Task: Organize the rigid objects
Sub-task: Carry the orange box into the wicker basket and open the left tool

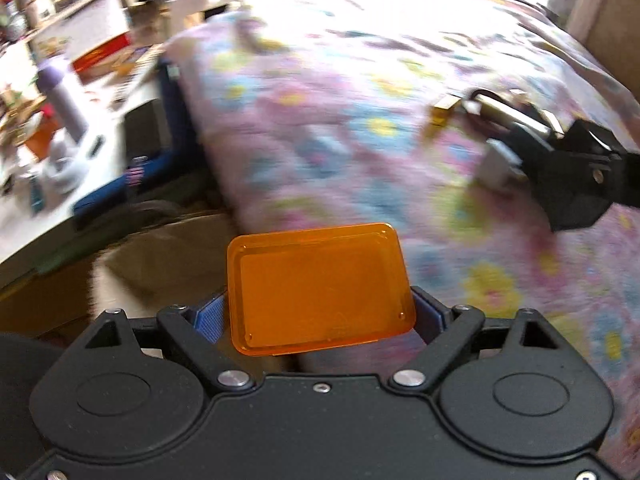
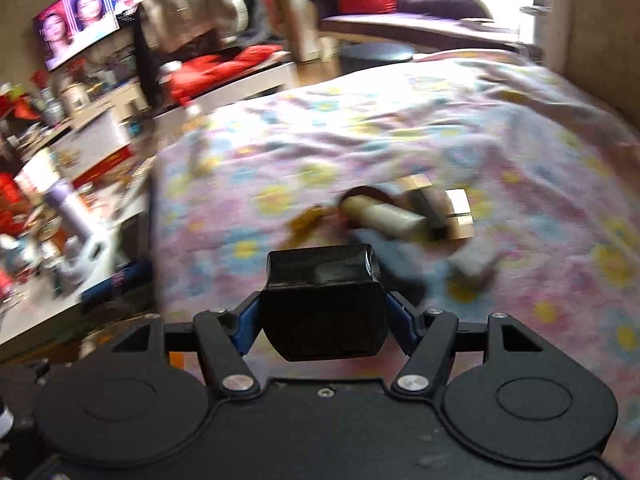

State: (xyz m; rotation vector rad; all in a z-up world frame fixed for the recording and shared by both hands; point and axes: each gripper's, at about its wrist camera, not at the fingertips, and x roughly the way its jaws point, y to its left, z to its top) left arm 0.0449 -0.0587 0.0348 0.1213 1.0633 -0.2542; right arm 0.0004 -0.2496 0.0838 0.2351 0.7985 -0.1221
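Note:
My left gripper [image 1: 320, 316] is shut on a translucent orange plastic lid [image 1: 318, 286], held above the near edge of a bed with a pink flowered cover [image 1: 320, 120]. My right gripper [image 2: 322, 320] is shut on a black boxy object [image 2: 322, 300]; it also shows in the left wrist view [image 1: 576, 172] at the right, over the bed. A small pile of objects lies on the cover: a cream cylinder [image 2: 380, 214], a gold-edged box [image 2: 458, 210], a yellow piece [image 2: 304, 220] and a white block [image 2: 472, 260]. The pile also shows in the left wrist view [image 1: 496, 116].
A cluttered white table [image 1: 68, 128] stands left of the bed, with a purple bottle [image 1: 62, 96] and a red box [image 1: 102, 54]. A TV [image 2: 88, 12] hangs on the far wall. A cardboard panel [image 1: 612, 20] borders the bed's right side.

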